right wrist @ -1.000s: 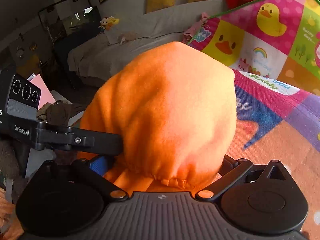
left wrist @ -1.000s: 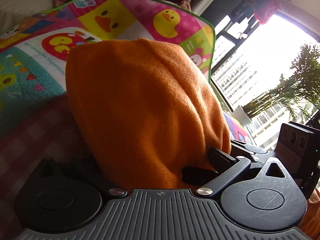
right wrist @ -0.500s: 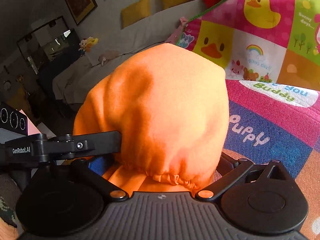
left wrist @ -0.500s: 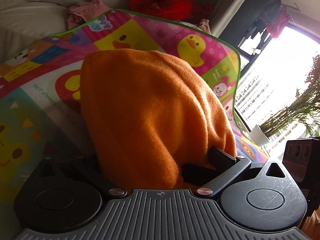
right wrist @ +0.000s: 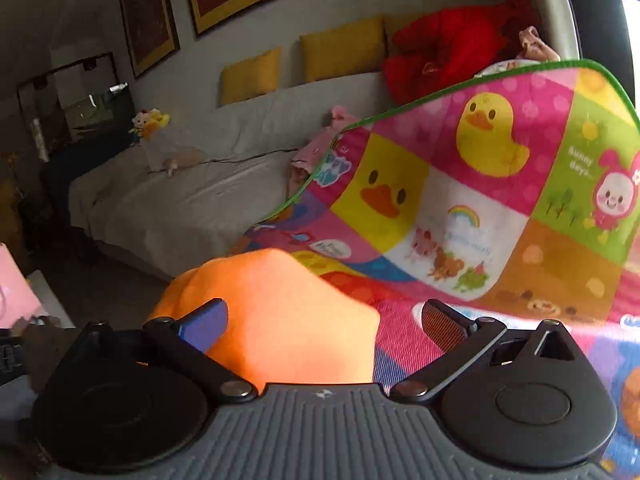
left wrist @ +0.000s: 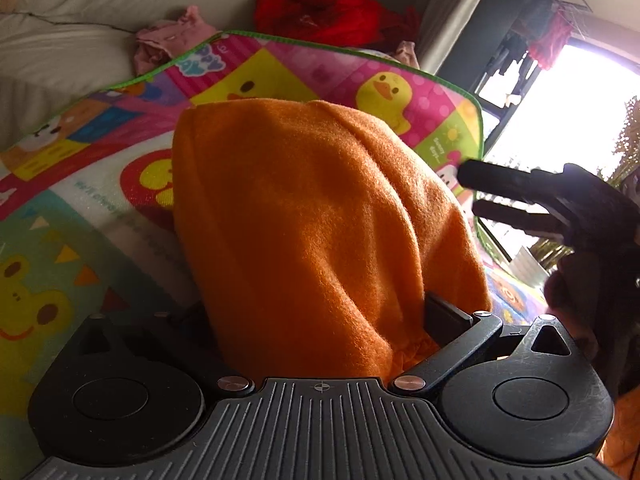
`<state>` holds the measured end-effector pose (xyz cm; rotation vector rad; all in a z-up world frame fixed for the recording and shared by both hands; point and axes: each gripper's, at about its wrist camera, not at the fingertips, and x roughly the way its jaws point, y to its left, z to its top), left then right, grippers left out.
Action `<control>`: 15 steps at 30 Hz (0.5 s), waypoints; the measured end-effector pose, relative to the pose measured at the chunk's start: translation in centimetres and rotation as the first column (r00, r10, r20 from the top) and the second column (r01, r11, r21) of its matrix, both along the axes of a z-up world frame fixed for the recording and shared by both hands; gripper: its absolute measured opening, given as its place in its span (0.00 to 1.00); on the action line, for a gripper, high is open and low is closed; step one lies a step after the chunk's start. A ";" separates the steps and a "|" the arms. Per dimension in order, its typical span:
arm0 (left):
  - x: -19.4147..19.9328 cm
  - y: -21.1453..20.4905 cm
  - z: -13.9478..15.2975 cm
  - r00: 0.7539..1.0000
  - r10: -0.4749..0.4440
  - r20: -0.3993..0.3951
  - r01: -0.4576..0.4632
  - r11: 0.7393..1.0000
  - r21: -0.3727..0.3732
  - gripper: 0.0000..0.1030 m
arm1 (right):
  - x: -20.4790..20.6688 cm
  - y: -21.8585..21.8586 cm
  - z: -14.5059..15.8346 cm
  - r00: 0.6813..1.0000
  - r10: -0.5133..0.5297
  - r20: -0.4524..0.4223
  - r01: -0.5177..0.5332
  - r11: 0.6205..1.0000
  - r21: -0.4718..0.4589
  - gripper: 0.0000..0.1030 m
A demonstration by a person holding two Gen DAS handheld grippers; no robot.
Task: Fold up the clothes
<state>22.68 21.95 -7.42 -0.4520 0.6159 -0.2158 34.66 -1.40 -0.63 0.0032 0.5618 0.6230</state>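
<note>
In the left wrist view the orange fleece garment (left wrist: 312,232) bulges up over the left gripper (left wrist: 320,320), hiding its fingertips and all of its left finger; the fingers stand pinched on the cloth. The right gripper (right wrist: 324,320) has its fingers spread wide, the fleece (right wrist: 280,312) lying slack between them against the blue left pad (right wrist: 202,324), clear of the right pad. Beneath is the cartoon duck play mat (right wrist: 480,208), its green-trimmed far edge curling up. Beyond are the grey sofa (right wrist: 192,192) and a red garment (left wrist: 320,12).
</note>
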 end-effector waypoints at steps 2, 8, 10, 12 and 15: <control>-0.3 0.1 0.1 1.000 0.014 0.005 -0.014 1.000 0.022 1.00 | 1.9 3.0 -1.4 0.997 -0.052 0.050 0.060 0.984 -0.170 1.00; -0.5 1.3 0.0 0.999 0.053 0.002 -0.053 0.998 0.015 1.00 | 3.7 3.1 -4.1 0.987 -0.160 0.001 0.157 0.965 -0.209 1.00; -0.7 1.2 0.0 0.999 0.051 0.004 -0.051 0.998 0.024 1.00 | 2.8 1.4 -3.3 0.986 -0.165 -0.026 0.161 0.979 -0.124 1.00; -0.6 1.1 0.0 0.999 0.050 0.005 -0.050 0.998 0.032 1.00 | 1.1 -0.3 -2.7 0.991 -0.126 -0.044 0.123 0.991 -0.056 1.00; -0.6 1.2 -0.1 0.999 0.050 0.004 -0.050 0.998 0.029 1.00 | -1.6 -2.3 -2.9 0.997 -0.046 -0.062 0.045 0.999 -0.022 1.00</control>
